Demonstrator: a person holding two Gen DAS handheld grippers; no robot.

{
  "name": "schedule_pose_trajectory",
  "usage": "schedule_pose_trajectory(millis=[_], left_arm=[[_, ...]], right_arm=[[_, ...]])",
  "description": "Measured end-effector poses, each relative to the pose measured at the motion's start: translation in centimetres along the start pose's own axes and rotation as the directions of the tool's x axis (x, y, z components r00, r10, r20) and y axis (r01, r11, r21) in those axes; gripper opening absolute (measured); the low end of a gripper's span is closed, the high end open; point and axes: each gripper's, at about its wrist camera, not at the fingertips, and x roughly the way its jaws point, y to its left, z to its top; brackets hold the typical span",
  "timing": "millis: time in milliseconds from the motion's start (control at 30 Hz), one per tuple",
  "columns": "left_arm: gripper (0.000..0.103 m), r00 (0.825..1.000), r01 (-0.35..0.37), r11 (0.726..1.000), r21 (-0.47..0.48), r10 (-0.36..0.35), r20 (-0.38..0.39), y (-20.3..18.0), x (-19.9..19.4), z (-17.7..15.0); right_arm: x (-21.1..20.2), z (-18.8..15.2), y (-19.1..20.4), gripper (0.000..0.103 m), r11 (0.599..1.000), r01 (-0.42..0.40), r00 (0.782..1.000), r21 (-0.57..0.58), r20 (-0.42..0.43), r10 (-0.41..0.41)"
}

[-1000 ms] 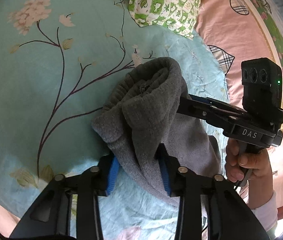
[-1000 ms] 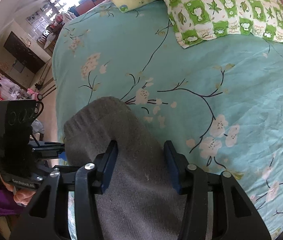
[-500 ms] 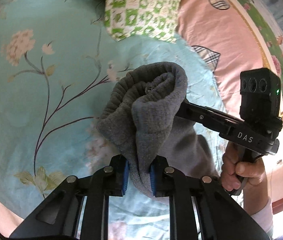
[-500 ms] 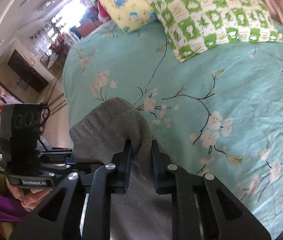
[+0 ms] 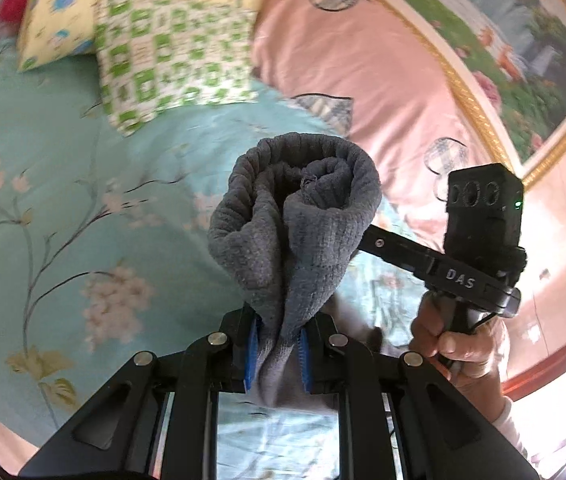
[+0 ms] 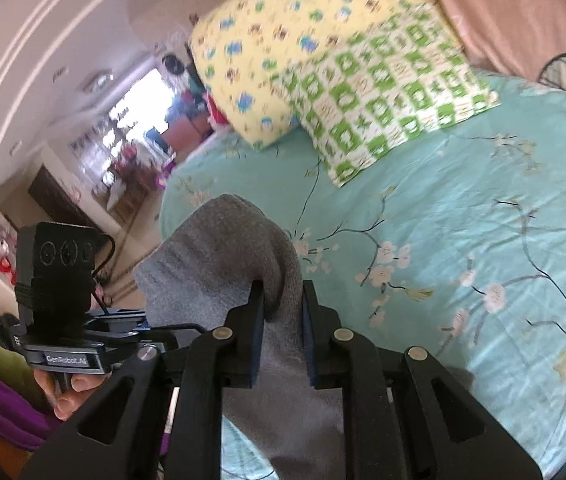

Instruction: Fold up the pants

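Note:
The grey pants (image 5: 295, 224) are bunched, with the ribbed waistband curled on top, and held up above the bed. My left gripper (image 5: 275, 354) is shut on a fold of them. My right gripper (image 6: 282, 338) is shut on the grey pants (image 6: 219, 264) at another edge. In the left wrist view the right gripper's body (image 5: 479, 232) reaches in behind the cloth from the right. In the right wrist view the left gripper's body (image 6: 59, 300) sits at the left. The cloth hangs down below both grippers.
The bed has a teal floral sheet (image 5: 63, 208). A green checked pillow (image 5: 171, 56) and a yellow pillow (image 6: 279, 48) lie at its head, against a pink headboard (image 5: 363, 64). The bed's left edge and the room beyond (image 6: 131, 152) show in the right wrist view.
Both grippers closed on the pants from open a second ago. Both have since lifted the cloth up off the sheet, and the views tilted toward the pillows.

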Motion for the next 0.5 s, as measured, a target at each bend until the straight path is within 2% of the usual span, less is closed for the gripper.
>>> schedule_pose_trajectory(millis=[267,500], left_arm=[[0.016,0.997,0.071,0.989,0.13,-0.068,-0.026,-6.5,0.7,-0.7],[0.016,0.99,0.136,0.967,0.213,-0.123,-0.074,-11.4,1.6,-2.7]], right_arm=[[-5.6,-2.3,-0.5,0.017,0.998,-0.014,0.99,0.062,0.142,0.005],[-10.5,-5.2,-1.5,0.017,0.992,-0.039,0.966,0.12,0.26,0.007]])
